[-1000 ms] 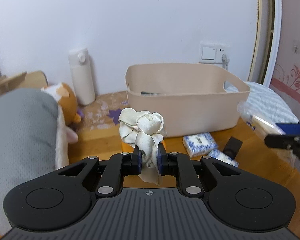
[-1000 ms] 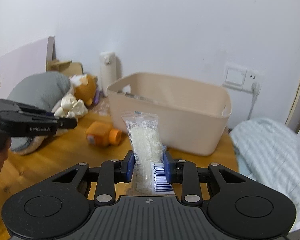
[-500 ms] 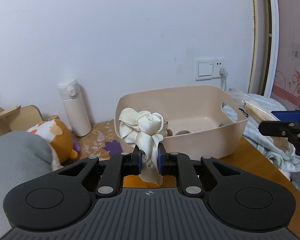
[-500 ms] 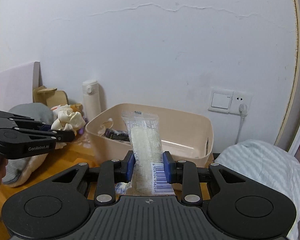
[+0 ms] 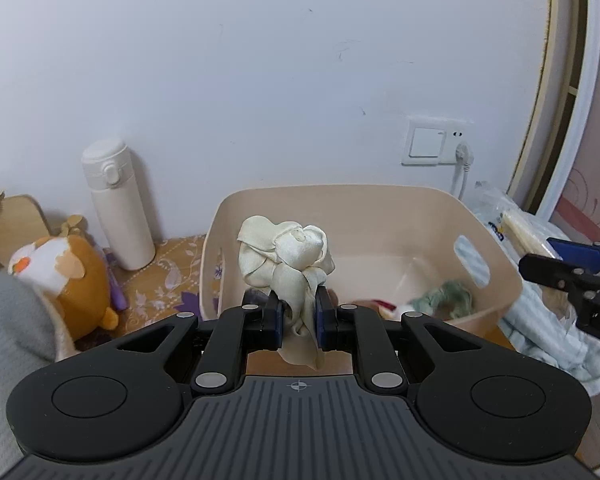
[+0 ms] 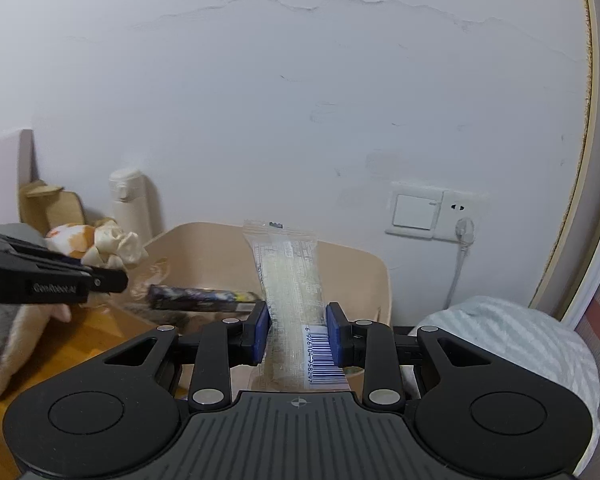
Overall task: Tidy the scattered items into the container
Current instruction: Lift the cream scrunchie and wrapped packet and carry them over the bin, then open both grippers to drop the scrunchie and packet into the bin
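Note:
My left gripper is shut on a cream satin scrunchie and holds it just before the near wall of the beige plastic bin. My right gripper is shut on a clear plastic packet with a barcode, held upright over the bin's near right side. The bin holds a green scrunchie, a dark box and other small items. The left gripper with the scrunchie shows at the left of the right wrist view. The right gripper shows at the right of the left wrist view.
A white flask stands by the wall left of the bin. An orange plush toy and a grey cushion lie at the left. A striped blue cloth lies right of the bin. A wall switch and socket are behind.
Both grippers rose and moved toward the bin with their loads. The bin's inside now shows from above; the table items in front have dropped out of sight.

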Action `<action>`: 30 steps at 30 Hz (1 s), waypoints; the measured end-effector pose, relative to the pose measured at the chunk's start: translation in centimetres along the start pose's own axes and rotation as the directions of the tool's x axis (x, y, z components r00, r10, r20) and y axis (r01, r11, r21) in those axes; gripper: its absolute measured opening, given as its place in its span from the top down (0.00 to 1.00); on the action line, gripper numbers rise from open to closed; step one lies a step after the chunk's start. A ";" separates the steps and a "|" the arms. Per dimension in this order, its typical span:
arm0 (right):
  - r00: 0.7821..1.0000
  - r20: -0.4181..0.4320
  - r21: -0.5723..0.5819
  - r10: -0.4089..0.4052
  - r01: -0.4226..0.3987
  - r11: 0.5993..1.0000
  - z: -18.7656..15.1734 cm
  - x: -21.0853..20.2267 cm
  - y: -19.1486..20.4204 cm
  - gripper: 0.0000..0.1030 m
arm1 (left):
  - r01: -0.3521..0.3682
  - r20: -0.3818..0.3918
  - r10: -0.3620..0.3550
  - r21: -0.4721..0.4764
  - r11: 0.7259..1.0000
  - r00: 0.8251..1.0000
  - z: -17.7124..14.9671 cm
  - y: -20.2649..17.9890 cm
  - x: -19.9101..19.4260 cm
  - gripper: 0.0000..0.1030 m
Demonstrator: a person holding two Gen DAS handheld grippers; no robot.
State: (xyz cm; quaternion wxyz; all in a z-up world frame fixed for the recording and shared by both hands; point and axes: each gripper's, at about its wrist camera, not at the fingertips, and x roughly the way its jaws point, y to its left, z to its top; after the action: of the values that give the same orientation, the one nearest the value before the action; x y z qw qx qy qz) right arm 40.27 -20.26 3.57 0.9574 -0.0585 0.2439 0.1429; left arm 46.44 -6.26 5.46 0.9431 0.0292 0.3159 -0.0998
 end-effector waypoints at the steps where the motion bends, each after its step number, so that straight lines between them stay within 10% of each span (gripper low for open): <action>1: 1.000 -0.006 -0.001 -0.006 0.006 1.000 0.2 0.5 -0.2 0.73 | -0.009 -0.002 0.009 0.008 1.000 1.000 0.3 -0.2 0.5 0.86; 30: 0.981 -0.178 -0.042 -0.076 0.070 0.997 1.2 12.8 0.6 0.72 | -0.092 -0.155 0.094 0.021 0.996 0.983 0.9 -1.4 11.7 0.74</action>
State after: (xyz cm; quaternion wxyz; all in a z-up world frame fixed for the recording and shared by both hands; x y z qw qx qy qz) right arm 51.35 -16.31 -1.63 0.9349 -0.0970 0.3244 0.1061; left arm 55.76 -9.75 -0.84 0.9188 0.0578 0.3864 -0.0553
